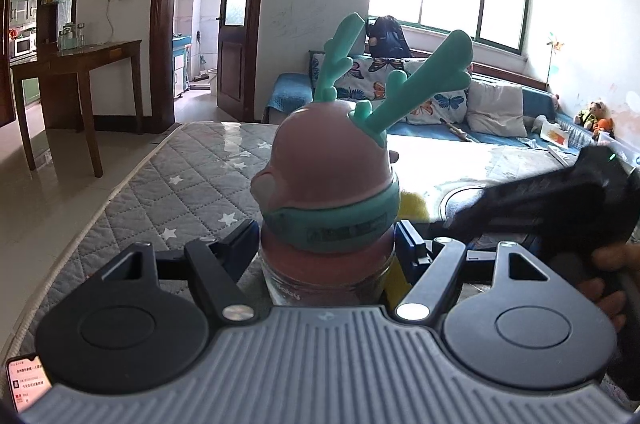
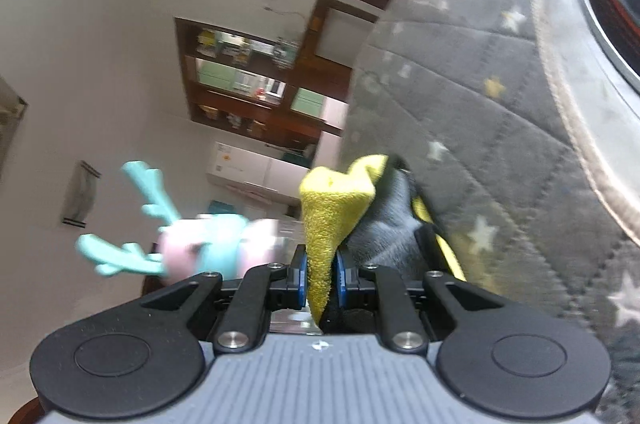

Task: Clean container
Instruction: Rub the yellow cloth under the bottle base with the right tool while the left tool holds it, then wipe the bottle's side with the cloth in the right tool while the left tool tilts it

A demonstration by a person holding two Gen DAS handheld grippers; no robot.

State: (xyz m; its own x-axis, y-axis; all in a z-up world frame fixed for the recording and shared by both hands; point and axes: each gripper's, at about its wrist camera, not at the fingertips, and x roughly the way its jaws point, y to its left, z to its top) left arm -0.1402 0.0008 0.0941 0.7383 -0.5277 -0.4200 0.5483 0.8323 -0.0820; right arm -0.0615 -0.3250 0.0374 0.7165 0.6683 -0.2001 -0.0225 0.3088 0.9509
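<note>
Right gripper [image 2: 319,278] is clamped on the yellow cloth [image 2: 334,202]; left gripper [image 1: 326,248] grips the antlered bottle [image 1: 328,184] upright over the quilted mat [image 1: 160,184]. Step: wiping. Next: press cloth against the bottle's right side.

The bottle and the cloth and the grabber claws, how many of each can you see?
Deer bottle with antlers: 1
Yellow cloth: 1
Grippers: 2 (left gripper shut on the bottle, right gripper shut on the cloth)
Total: 4
</note>
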